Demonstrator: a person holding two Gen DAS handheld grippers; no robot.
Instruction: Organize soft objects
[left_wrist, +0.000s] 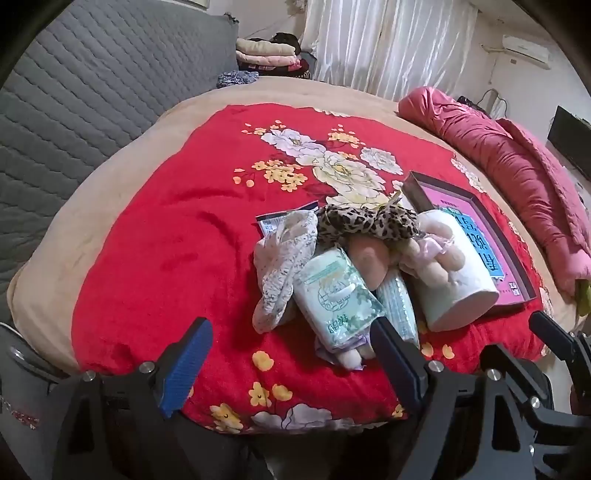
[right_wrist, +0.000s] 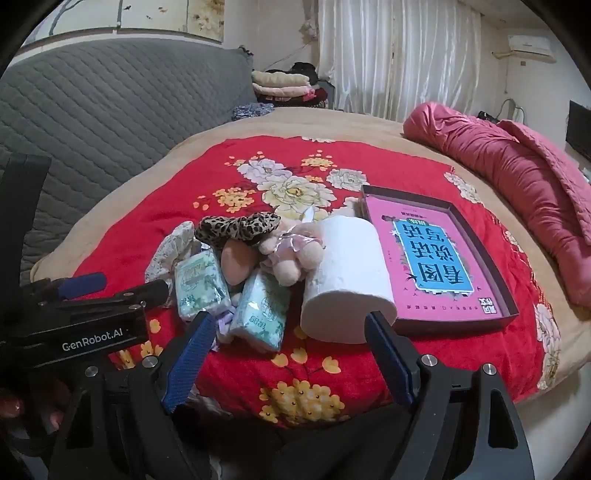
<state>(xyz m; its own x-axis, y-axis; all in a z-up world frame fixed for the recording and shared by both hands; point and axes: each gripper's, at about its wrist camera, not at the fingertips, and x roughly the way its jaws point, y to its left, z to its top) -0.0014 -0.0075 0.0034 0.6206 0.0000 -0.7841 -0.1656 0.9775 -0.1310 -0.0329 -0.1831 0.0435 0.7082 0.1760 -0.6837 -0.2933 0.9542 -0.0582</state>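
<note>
Soft things lie heaped on a red flowered blanket (right_wrist: 192, 177), just ahead of both sets of jaws.

Left gripper (left_wrist: 291, 328): jaws wide, nothing between the pads, tilted down over the blanket's near edge. Left of its left finger (left_wrist: 184, 365), only bare blanket. Ahead, between the fingers: a floral cloth (left_wrist: 280, 266), then a green tissue pack (left_wrist: 338, 299) whose near end lies just beyond the right fingertip. Behind these, a leopard-print scrunchie (left_wrist: 365, 221) resting on top of the heap. Right of the right finger: a second tissue pack (left_wrist: 397, 306), a beige plush toy (left_wrist: 432, 258), and a white paper roll (left_wrist: 458, 280) on its side.

Right gripper (right_wrist: 288, 317): jaws wide too, empty. Left of its left finger (right_wrist: 188, 362), the other gripper's black body. Between the fingers: the second tissue pack (right_wrist: 260, 314), plush toy (right_wrist: 291, 251) farther out. The paper roll (right_wrist: 347, 280) lies just past the right fingertip, near end almost at it; contact cannot be told. Right of that finger: a shallow box (right_wrist: 461, 321) holding a pink book (right_wrist: 428, 254), touching the roll's side. Far right, a rolled pink quilt (right_wrist: 517, 184).
</note>
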